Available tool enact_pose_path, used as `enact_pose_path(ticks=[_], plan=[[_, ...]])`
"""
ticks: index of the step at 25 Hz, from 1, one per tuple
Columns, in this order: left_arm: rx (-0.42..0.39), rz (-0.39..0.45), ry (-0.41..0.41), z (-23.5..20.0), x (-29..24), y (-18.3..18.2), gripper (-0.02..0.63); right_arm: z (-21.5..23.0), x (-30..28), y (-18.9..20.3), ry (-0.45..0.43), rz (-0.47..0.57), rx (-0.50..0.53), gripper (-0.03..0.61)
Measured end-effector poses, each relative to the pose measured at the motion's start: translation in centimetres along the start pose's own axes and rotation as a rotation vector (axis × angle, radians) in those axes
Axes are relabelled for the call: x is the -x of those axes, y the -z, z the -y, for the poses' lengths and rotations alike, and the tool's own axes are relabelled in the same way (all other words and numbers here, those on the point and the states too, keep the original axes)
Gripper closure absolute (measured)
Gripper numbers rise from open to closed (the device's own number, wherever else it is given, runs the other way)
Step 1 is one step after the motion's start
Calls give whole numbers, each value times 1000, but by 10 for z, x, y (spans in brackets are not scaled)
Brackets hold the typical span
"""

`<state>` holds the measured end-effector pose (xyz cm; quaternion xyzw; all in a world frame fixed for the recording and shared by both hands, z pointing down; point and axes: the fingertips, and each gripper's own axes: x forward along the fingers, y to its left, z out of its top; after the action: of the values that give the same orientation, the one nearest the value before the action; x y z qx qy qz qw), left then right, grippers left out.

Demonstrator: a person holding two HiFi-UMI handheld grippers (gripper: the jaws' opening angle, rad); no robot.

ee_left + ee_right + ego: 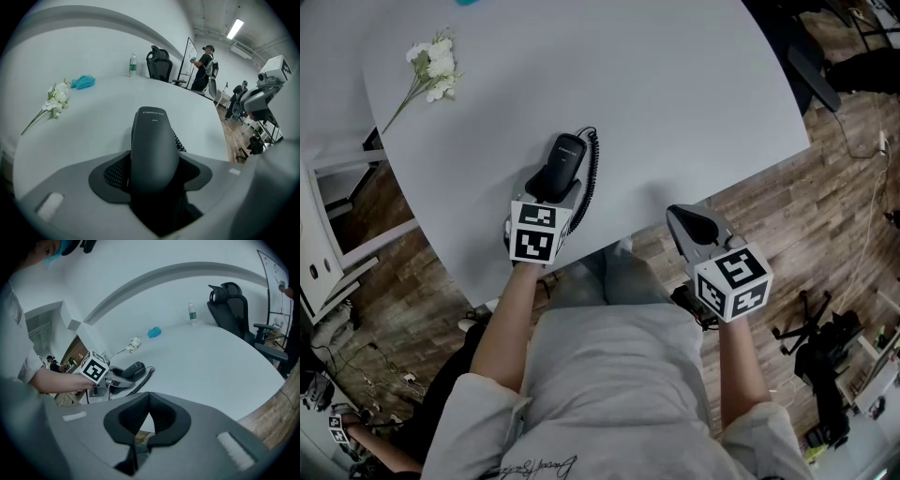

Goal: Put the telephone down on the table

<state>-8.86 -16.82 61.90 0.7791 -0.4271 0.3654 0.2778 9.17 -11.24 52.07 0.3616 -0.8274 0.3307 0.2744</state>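
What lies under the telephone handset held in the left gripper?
The white table lies under the handset, with its coiled cord alongside. The handset covers its own underside, so contact with the table cannot be seen.

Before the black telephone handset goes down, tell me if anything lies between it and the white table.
Nothing visible does. The left gripper grips the black telephone handset over a bare stretch of the white table; only its own coiled black cord trails beside it. The white flowers lie far off.
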Motion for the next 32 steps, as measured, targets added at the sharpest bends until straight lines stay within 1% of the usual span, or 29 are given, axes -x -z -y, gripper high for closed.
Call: enact_pose_path(ticks=[13,23,25,29,32], plan=[[7,-9,12,0,-3,0,318,2,-4,-2,-9,-3,-3,572],[-10,-21,16,1,-5,2,308,2,-3,-2,-9,0,-6,571],[-16,-22,16,1,-6,2,304,2,-2,-2,-11,3,-8,572],[-13,-6,22,2,-5,-2,270,2,-1,-2,-9,4,-9,572],[-15,-1,24,2,-4,-3,264,1,-1,-2,-9,6,-10,572]])
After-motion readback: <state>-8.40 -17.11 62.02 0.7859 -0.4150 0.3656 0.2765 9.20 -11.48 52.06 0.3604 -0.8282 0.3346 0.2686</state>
